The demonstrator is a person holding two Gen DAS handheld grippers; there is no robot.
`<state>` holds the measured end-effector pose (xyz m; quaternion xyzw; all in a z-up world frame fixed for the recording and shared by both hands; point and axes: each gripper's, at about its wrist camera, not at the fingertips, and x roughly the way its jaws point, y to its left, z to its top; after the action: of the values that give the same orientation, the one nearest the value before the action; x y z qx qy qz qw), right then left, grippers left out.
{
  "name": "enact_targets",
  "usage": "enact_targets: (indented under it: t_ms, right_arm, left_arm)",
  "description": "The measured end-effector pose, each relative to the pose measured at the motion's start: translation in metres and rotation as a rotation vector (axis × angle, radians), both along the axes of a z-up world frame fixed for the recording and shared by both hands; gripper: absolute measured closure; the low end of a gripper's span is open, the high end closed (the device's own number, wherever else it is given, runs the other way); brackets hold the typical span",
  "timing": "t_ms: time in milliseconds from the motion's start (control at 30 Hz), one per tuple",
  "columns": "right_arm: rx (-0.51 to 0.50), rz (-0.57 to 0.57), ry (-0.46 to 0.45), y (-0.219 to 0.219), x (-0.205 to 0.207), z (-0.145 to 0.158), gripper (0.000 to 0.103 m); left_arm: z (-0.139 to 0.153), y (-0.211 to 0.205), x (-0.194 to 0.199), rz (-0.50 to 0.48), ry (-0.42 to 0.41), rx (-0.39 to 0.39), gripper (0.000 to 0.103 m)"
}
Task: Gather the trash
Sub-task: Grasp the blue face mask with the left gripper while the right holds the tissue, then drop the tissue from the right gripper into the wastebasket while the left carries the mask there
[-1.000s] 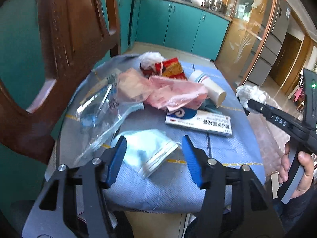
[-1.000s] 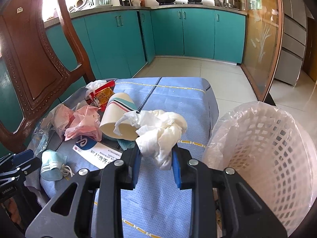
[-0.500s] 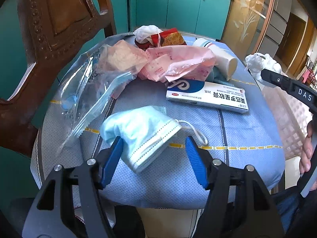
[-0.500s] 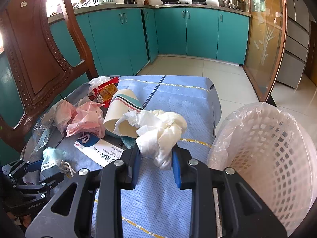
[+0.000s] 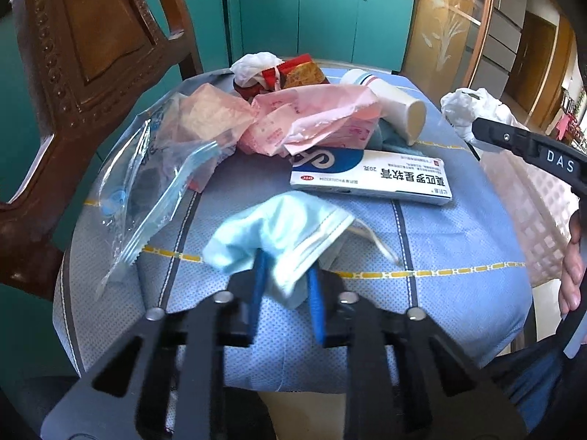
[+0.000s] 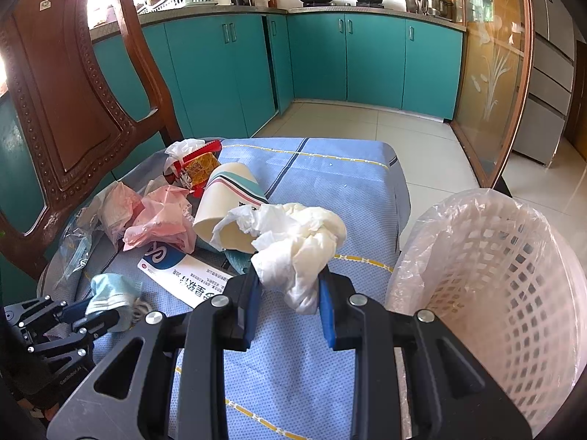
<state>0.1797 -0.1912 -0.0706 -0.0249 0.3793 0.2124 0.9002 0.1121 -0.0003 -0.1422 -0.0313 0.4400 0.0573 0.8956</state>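
My left gripper [image 5: 286,278] is shut on a light blue face mask [image 5: 282,227] at the near edge of the blue-cushioned chair seat [image 5: 458,249]; the mask also shows in the right wrist view [image 6: 110,289]. My right gripper [image 6: 288,293] is shut on a crumpled white tissue [image 6: 297,234], held above the seat beside the white mesh bin [image 6: 488,278] lined with a clear bag. On the seat lie a medicine box [image 5: 370,178], a paper cup [image 5: 389,106], pink wrappers [image 5: 312,121], a clear plastic bag [image 5: 154,183] and a red snack packet [image 5: 293,71].
The carved wooden chair back [image 5: 91,62] rises at the left. Teal kitchen cabinets [image 6: 312,58] line the far wall past a tiled floor [image 6: 422,135]. The bin stands on the floor to the right of the seat.
My left gripper has closed its fingers onto the face mask, which was lying loose between open fingers before. My right gripper still holds the tissue in about the same place.
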Motion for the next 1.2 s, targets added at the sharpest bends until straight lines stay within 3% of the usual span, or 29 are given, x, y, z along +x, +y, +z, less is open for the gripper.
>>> enact_targets:
  t_ms: [233, 1200]
  right_arm:
    - [-0.001, 0.003, -0.002, 0.0, 0.0, 0.0, 0.075]
    - [-0.01, 0.019, -0.002, 0.003, -0.002, -0.002, 0.075]
  left_arm:
    - [0.002, -0.003, -0.003, -0.009, -0.015, 0.001, 0.091]
    - [0.04, -0.01, -0.017, -0.022, -0.145, 0.021, 0.092]
